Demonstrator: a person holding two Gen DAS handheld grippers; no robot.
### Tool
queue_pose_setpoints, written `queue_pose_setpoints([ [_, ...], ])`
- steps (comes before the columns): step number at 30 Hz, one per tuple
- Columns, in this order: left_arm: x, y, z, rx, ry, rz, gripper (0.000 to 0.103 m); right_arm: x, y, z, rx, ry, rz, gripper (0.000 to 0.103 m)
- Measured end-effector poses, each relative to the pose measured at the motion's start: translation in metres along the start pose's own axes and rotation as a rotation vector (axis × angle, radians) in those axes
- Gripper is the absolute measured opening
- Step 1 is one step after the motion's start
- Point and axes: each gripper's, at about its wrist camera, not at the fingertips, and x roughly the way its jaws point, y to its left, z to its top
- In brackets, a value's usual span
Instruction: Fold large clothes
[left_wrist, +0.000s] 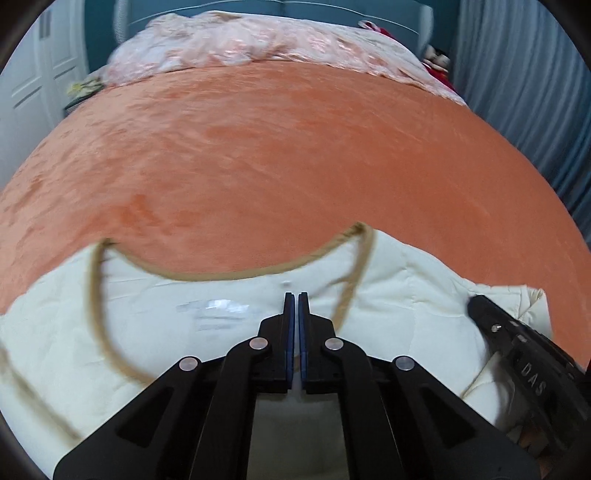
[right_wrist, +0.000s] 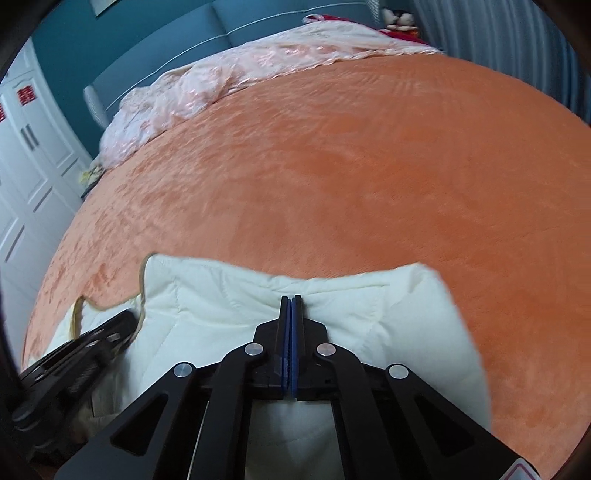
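My left gripper and right gripper are both fully closed; whether either pinches cloth, I cannot tell. The cream quilted garment lies directly beneath and ahead of both, spread on the orange bedspread, presumably for folding.

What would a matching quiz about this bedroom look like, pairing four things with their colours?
Things:
1. plush bed cover
2. quilted padded garment
3. cord-like trim on the garment's edge
4. crumpled satin quilt at the bed's far end

Colours:
A. tan
B. pale pink
C. orange
D. cream white

Pairs: 1-C, 2-D, 3-A, 4-B
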Motion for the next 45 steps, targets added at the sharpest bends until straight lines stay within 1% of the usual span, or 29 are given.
queue_pose_setpoints([
  [1,-0.013,0.01,0.001,-0.012,-0.02,-0.02,0.002,-0.012,0.002,0.003,-0.001,-0.04,-0.025,0.011],
  [2,-0.027,0.021,0.002,-0.013,-0.037,-0.025,0.003,-0.028,0.006,0.005,-0.018,-0.087,-0.012,0.012],
  [3,-0.037,0.032,0.003,-0.005,-0.042,-0.016,0.003,-0.04,0.013,0.007,-0.04,-0.106,0.029,0.012],
  [4,-0.044,0.043,0.003,0.004,-0.036,-0.007,0.003,-0.048,0.024,0.007,-0.073,-0.091,0.084,0.012],
  [5,-0.047,0.055,0.003,0.01,-0.016,-0.001,0.003,-0.05,0.038,0.006,-0.117,-0.049,0.134,0.012],
  [8,-0.041,0.082,0.0,0.04,0.086,-0.002,0.002,-0.038,0.088,-0.01,-0.262,0.124,0.248,0.012],
  [9,-0.037,0.086,-0.002,0.051,0.113,-0.002,0.002,-0.034,0.102,-0.016,-0.291,0.156,0.273,0.012],
  [12,-0.027,0.09,-0.009,0.078,0.158,-0.018,0.002,-0.014,0.137,-0.033,-0.364,0.257,0.307,0.011],
  [13,-0.023,0.089,-0.012,0.084,0.165,-0.017,0.002,-0.004,0.147,-0.038,-0.385,0.297,0.304,0.01],
  [14,-0.019,0.088,-0.015,0.089,0.17,-0.016,0.002,0.005,0.153,-0.045,-0.407,0.321,0.274,0.009],
  [15,-0.016,0.088,-0.017,0.093,0.161,-0.013,0.002,0.012,0.155,-0.05,-0.423,0.322,0.244,0.004],
  [16,-0.013,0.088,-0.019,0.092,0.149,-0.013,0.002,0.016,0.155,-0.051,-0.426,0.301,0.232,0.0],
  [17,-0.011,0.09,-0.021,0.085,0.136,-0.018,0.002,0.019,0.154,-0.053,-0.412,0.29,0.233,0.0],
  [19,-0.008,0.095,-0.024,0.066,0.113,-0.031,0.002,0.026,0.146,-0.05,-0.345,0.291,0.257,0.0],
  [22,-0.004,0.098,-0.026,0.042,0.088,-0.039,0.002,0.033,0.141,-0.051,-0.295,0.269,0.254,0.0],
  [27,0.003,0.096,-0.025,0.032,0.061,-0.013,0.002,0.035,0.15,-0.053,-0.334,0.194,0.197,0.0],
  [30,0.005,0.091,-0.026,0.044,0.04,0.018,0.002,0.036,0.152,-0.056,-0.341,0.156,0.176,0.0],
  [36,0.007,0.09,-0.025,0.045,0.018,0.041,0.001,0.037,0.147,-0.056,-0.315,0.128,0.176,0.0],
  [41,0.01,0.095,-0.024,0.018,0.001,0.025,0.002,0.035,0.141,-0.054,-0.278,0.098,0.184,0.0],
  [43,0.01,0.097,-0.023,0.01,-0.006,0.021,0.002,0.027,0.133,-0.053,-0.237,0.043,0.165,0.0],
  [45,0.009,0.098,-0.024,0.009,-0.015,0.025,0.001,0.012,0.119,-0.051,-0.17,-0.027,0.169,0.0],
])
